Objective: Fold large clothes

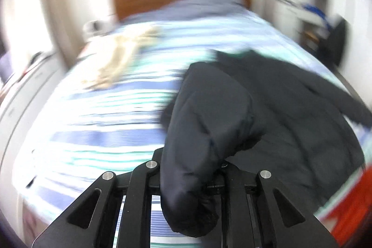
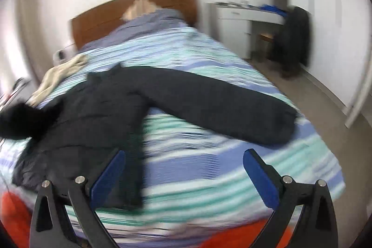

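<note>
Far to my left, a crumpled cream-coloured knit garment (image 1: 121, 57) lies on the blue, teal and white striped bedspread (image 1: 100, 136), well apart from the work. My left gripper (image 1: 189, 169) is clamped on one sleeve of the large, dark navy padded jacket (image 2: 97, 113), and the sleeve's cuff end droops over the black linkage toward the camera (the fingertips themselves are buried in the fabric). The jacket's body lies spread on the bedspread in the near half of the bed, and its other sleeve (image 2: 216, 104) stretches flat to the right, toward the bed's edge. My right gripper (image 2: 183, 173) hovers above the near part of the bedspread with its blue-padded fingers (image 2: 260, 180) spread wide, gripping nothing, the left pad over the jacket's hem.
</note>
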The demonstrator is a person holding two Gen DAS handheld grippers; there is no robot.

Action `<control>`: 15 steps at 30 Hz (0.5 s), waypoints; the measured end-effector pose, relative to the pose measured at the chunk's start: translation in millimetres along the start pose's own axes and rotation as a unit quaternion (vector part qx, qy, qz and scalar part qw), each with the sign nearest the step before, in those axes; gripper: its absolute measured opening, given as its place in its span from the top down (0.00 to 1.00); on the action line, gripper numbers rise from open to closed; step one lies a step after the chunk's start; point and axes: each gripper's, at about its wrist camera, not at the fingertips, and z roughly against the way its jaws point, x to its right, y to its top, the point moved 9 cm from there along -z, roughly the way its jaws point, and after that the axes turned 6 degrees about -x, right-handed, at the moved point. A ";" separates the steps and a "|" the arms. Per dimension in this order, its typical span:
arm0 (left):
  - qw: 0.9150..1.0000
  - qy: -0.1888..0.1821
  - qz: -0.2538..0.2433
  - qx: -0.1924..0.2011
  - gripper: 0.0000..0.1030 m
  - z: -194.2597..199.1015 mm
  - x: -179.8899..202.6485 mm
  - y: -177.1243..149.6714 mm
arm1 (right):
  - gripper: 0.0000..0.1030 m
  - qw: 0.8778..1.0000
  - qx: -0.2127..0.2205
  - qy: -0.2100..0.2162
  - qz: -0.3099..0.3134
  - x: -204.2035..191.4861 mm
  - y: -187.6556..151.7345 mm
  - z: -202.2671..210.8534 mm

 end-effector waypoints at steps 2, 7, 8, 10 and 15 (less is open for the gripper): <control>0.996 0.041 0.074 -0.010 0.84 -8.2 -83.4 3.2 | 0.00 0.999 0.003 0.022 0.026 -28.6 4.8 -2.4; 0.961 0.168 0.204 -0.077 0.63 -62.2 -243.0 -34.5 | 0.00 0.996 0.000 0.053 0.076 -82.6 1.4 -7.7; 0.952 0.175 0.231 -0.098 0.62 -75.0 -266.4 -48.2 | 0.00 0.995 -0.004 0.057 0.081 -88.8 -1.1 -8.8; 0.935 0.189 0.271 -0.126 0.64 -86.2 -292.0 -70.4 | 0.00 0.994 -0.010 0.060 0.087 -95.6 -6.5 -8.1; 0.934 0.172 0.287 -0.125 0.58 -72.2 -269.7 -95.8 | 0.00 0.995 -0.033 0.028 0.090 -80.6 -19.6 -12.2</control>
